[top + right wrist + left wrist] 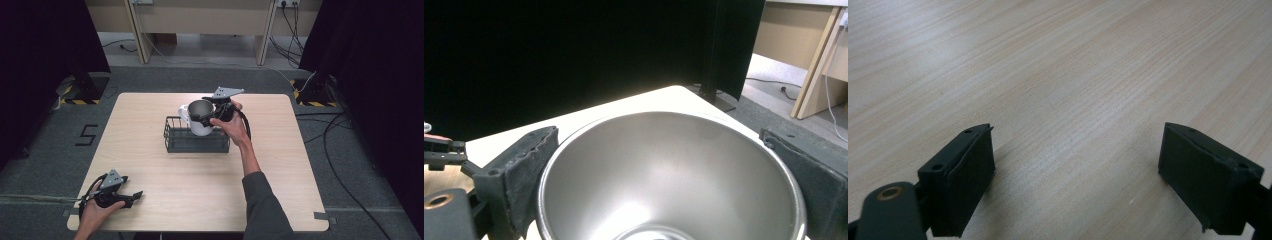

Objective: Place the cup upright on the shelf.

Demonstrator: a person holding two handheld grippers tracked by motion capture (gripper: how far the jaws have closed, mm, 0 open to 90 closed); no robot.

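A white mug [200, 129] with a metallic inside [669, 170] stands tilted in a dark wire basket [175, 143] at the table's middle back, its handle pointing left. My right gripper [204, 112] comes at it from the right. Its two jaws press on opposite sides of the mug's rim [659, 134], shut on the mug. I cannot tell whether the mug's base rests on the basket floor. My left gripper [132, 197] lies near the table's front left corner. It is open, with bare wood between its jaws [1077, 127].
The light wooden table [200, 190] has free room around the basket. Beyond the far edge are desk legs [137, 30] and floor cables [345, 125]. Black curtains [45, 50] hang at both sides.
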